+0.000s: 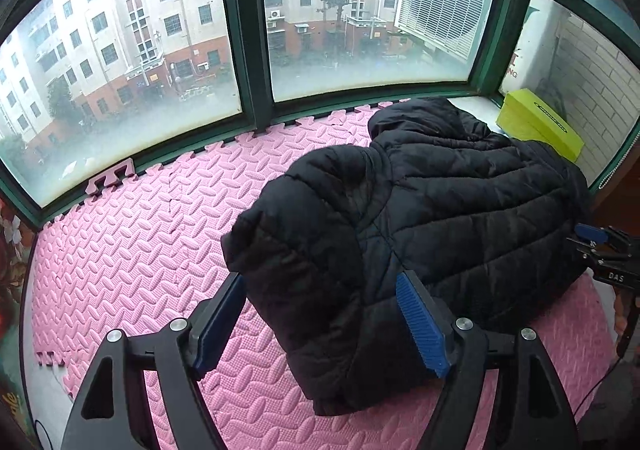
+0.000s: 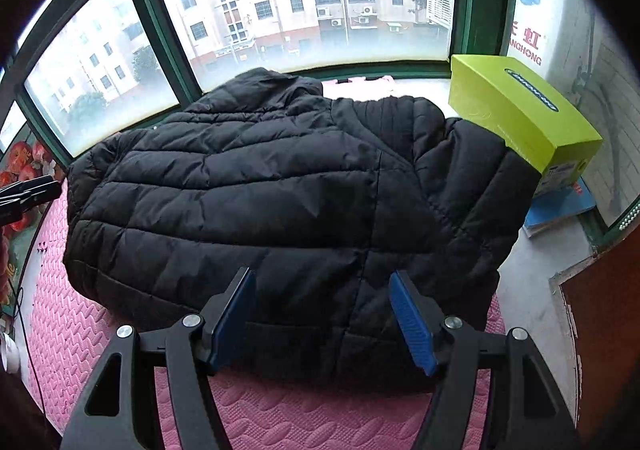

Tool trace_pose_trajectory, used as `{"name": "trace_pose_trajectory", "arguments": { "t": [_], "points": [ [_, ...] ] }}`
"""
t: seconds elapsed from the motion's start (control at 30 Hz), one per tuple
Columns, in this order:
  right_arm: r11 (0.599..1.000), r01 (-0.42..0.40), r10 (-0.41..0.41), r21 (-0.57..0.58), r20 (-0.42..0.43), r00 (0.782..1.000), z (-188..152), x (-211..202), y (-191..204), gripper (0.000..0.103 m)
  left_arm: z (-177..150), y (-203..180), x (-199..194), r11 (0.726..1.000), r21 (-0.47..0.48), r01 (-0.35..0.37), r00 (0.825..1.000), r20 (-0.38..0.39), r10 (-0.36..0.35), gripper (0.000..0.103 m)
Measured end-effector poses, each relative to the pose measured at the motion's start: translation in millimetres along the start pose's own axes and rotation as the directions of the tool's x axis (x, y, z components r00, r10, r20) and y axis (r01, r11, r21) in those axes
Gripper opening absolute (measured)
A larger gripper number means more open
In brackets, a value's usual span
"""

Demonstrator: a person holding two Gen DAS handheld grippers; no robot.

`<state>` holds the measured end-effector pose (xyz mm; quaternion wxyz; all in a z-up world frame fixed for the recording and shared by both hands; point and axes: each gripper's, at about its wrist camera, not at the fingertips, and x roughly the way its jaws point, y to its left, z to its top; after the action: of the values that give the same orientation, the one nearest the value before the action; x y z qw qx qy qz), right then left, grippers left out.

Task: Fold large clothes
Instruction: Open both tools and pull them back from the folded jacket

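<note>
Currently both sets of jaws are seen spread wide, nothing pinched; the black puffer jacket (image 1: 420,218) is laid on the pink foam mat (image 1: 140,250), back panel up. Between and beyond the left gripper (image 1: 320,314) jaws a folded-in sleeve is seen, the pads apart from the fabric; the jacket body is spread to the right of them. Ahead of the right gripper (image 2: 322,314) jaws the hem is framed, no pad contact seen; a yellow-green box (image 2: 520,110) is placed beyond the right jaw, touching the jacket's far edge; a window (image 2: 280,10) is seen past the collar.
</note>
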<state>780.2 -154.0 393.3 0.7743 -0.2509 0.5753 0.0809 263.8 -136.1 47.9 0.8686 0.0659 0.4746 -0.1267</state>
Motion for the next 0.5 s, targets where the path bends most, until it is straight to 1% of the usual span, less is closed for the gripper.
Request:
{"name": "trace_pose_trajectory", "arguments": {
  "t": [0.07, 0.13, 0.23, 0.33, 0.43, 0.5],
  "points": [
    [1.000, 0.017, -0.018, -0.018, -0.017, 1.000, -2.3, 9.1, 0.9, 0.077, -8.4, -1.0, 2.4, 1.000, 0.001, -0.008, 1.000, -0.011, 0.008, 0.083],
    [1.000, 0.025, -0.025, -0.013, -0.015, 1.000, -2.8, 12.6, 1.4, 0.078, -15.0, -0.8, 3.4, 1.000, -0.004, -0.005, 1.000, -0.021, 0.005, 0.083],
    [1.000, 0.000, 0.000, -0.004, -0.023, 1.000, -0.7, 14.6, 3.4, 0.092, -23.0, -1.8, -1.3, 1.000, -0.018, 0.003, 1.000, -0.019, -0.004, 0.083],
    [1.000, 0.027, -0.027, -0.008, -0.013, 1.000, -0.7, 10.6, 9.2, 0.092, -29.8, -7.6, -11.3, 1.000, -0.005, -0.006, 1.000, -0.006, 0.006, 0.083],
    [0.999, 0.035, -0.035, -0.002, 0.010, 0.999, -3.8, 0.2, 16.4, 0.092, -37.4, -16.6, -24.4, 0.999, 0.025, -0.035, 0.999, 0.017, 0.034, 0.083],
    [0.999, 0.038, -0.038, -0.003, 0.027, 0.999, -5.5, -6.7, 18.9, 0.092, -42.5, -22.3, -33.8, 0.998, 0.036, -0.042, 0.998, 0.037, 0.040, 0.083]
  ]
}}
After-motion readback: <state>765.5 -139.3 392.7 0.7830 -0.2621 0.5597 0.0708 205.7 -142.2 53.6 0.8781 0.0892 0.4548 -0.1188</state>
